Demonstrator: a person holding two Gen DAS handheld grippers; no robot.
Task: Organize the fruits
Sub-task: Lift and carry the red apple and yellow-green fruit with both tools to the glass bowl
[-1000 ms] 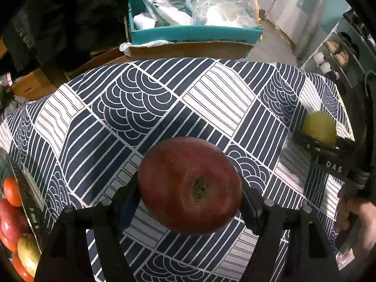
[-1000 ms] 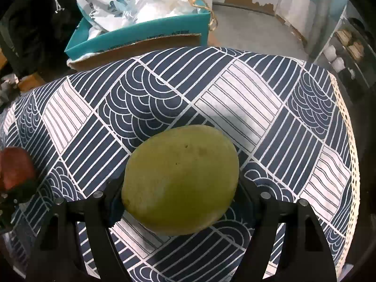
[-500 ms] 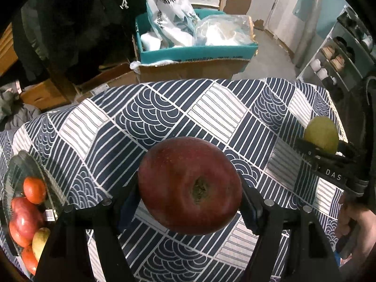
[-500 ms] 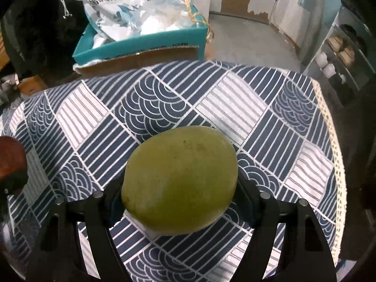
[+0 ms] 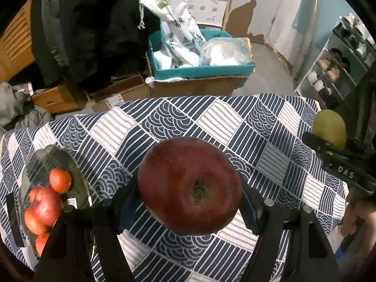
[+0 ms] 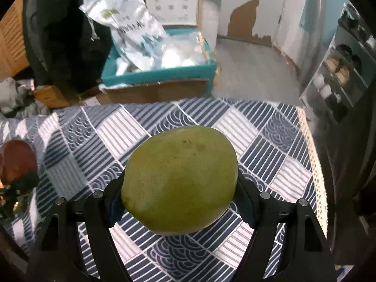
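Left gripper (image 5: 189, 202): one red apple (image 5: 188, 185).

A dark red apple (image 5: 189, 185) is held above the navy-and-white patterned tablecloth (image 5: 211, 122); a clear glass plate (image 5: 56, 157) of fruit is set at its left; a teal cardboard box (image 5: 202, 70) is placed behind the table; a green mango (image 6: 179, 179) is held at the right.

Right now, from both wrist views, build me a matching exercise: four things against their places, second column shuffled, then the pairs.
Things:
1. red apple
2. green mango
3. glass plate
4. teal box

Places:
A. beyond the table's far edge, holding white bags
B. clamped in the left gripper
C. on the patterned tablecloth, at its left, holding fruit
D. clamped in the right gripper

Pairs: 1-B, 2-D, 3-C, 4-A
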